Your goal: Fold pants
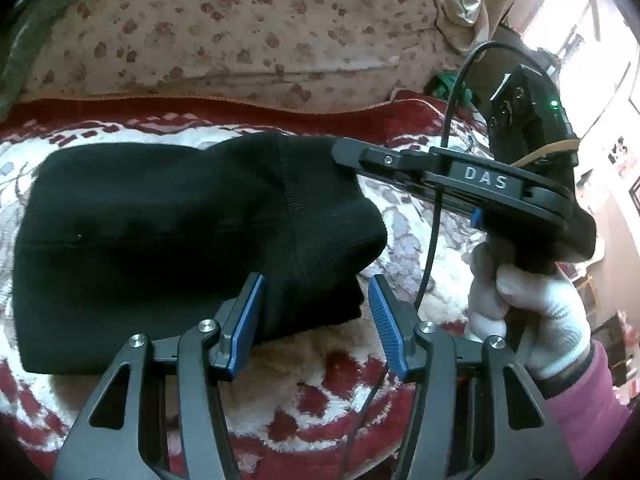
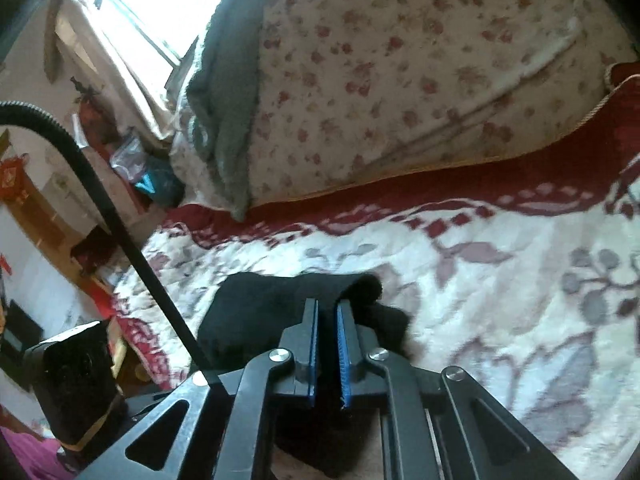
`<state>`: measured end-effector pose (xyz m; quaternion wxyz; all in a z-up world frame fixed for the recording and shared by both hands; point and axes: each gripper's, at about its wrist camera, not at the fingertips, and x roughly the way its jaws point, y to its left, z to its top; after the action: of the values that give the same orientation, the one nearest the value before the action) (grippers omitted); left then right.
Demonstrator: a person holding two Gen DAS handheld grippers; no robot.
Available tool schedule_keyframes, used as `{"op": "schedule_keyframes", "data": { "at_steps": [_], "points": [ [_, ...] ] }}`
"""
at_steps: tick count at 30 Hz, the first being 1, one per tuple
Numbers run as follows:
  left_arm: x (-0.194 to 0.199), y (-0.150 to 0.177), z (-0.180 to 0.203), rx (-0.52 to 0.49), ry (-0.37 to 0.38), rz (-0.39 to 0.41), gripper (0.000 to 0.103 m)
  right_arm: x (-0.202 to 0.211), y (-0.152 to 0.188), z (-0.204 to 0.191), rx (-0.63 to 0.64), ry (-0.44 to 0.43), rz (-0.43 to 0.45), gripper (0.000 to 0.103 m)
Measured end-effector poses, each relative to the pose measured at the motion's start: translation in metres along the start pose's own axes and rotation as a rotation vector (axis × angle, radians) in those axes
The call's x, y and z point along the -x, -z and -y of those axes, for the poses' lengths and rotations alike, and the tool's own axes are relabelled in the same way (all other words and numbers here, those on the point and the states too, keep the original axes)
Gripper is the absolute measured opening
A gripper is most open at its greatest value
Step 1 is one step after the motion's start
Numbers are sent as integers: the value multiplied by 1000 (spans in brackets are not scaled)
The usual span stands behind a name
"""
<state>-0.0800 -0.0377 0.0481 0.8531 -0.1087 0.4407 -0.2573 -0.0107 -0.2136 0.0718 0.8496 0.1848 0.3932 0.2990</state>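
The black knitted pants [image 1: 168, 232], folded into a thick bundle, are laid on a bed covered by a red and white patterned fleece blanket [image 1: 328, 392]. The left hand-held gripper [image 1: 316, 320] is held released over the bundle's near right corner, its blue ribbed pads [image 1: 248, 320] spread to either side of the cloth edge without pressing on it. The right hand-held gripper [image 2: 328, 344] is clenched on a fold of the black cloth at the bundle's right end, the pads drawn nearly together with fabric caught between them; it is held by a hand in a white knitted glove [image 1: 532, 312] with a pink sleeve. A black cable [image 1: 436, 208] hangs from it across the blanket. Open blanket is seen in front of and to the right of the bundle. Behind, the room is bounded by a cream quilt with reddish flowers [image 1: 240, 32], piled along the blanket's red border.
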Motion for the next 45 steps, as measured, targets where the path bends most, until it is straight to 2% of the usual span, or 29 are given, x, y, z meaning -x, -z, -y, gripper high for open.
{"op": "schedule_keyframes", "data": {
  "at_steps": [4, 7, 9, 11, 15, 18, 20, 22, 24, 27, 30, 34, 38, 40, 43, 45],
  "points": [
    [-2, 0, -5, 21, 28, -11, 52, -8, 7, 11, -30, 45, -28, 8],
    [2, 4, -3, -10, 47, -21, 52, 4, 8, 5, -52, 45, 13, 14],
    [8, 6, -6, -13, 47, -26, 52, 11, 9, 1, -64, 24, 22, 34],
    [21, 6, -14, 15, 69, -18, 52, 17, 14, -5, -69, 10, -6, 39],
    [55, 4, -34, 41, -4, 49, 52, 26, 27, -22, -16, -5, -38, 39],
    [74, 4, -54, 51, -95, 89, 52, 20, 34, -30, 19, -33, -58, 39],
    [79, 4, -69, 76, -156, 100, 52, 9, 37, -31, 41, -19, -82, 39],
    [76, 4, -83, 120, -179, 86, 52, -3, 40, -28, 37, -19, -100, 32],
    [71, 5, -90, 139, -189, 76, 52, -8, 42, -28, 44, -37, -103, 16],
    [65, 8, -89, 134, -213, 64, 52, 0, 44, -36, 96, -47, -96, 7],
    [63, 8, -80, 99, -227, 77, 52, 8, 49, -44, 161, -11, -116, 6],
    [51, 7, -75, 91, -261, 74, 52, -4, 59, -31, 144, 59, -154, 6],
    [47, 5, -71, 74, -306, 71, 52, 1, 57, -28, 93, 62, -115, 8],
    [47, 3, -70, 70, -317, 66, 52, 9, 54, -33, 104, 109, -101, 10],
    [48, 2, -70, 83, -329, 65, 52, 22, 48, -39, 118, 150, -76, 17],
    [51, 1, -69, 85, -341, 70, 52, 28, 45, -44, 111, 141, -58, 21]
  ]
}}
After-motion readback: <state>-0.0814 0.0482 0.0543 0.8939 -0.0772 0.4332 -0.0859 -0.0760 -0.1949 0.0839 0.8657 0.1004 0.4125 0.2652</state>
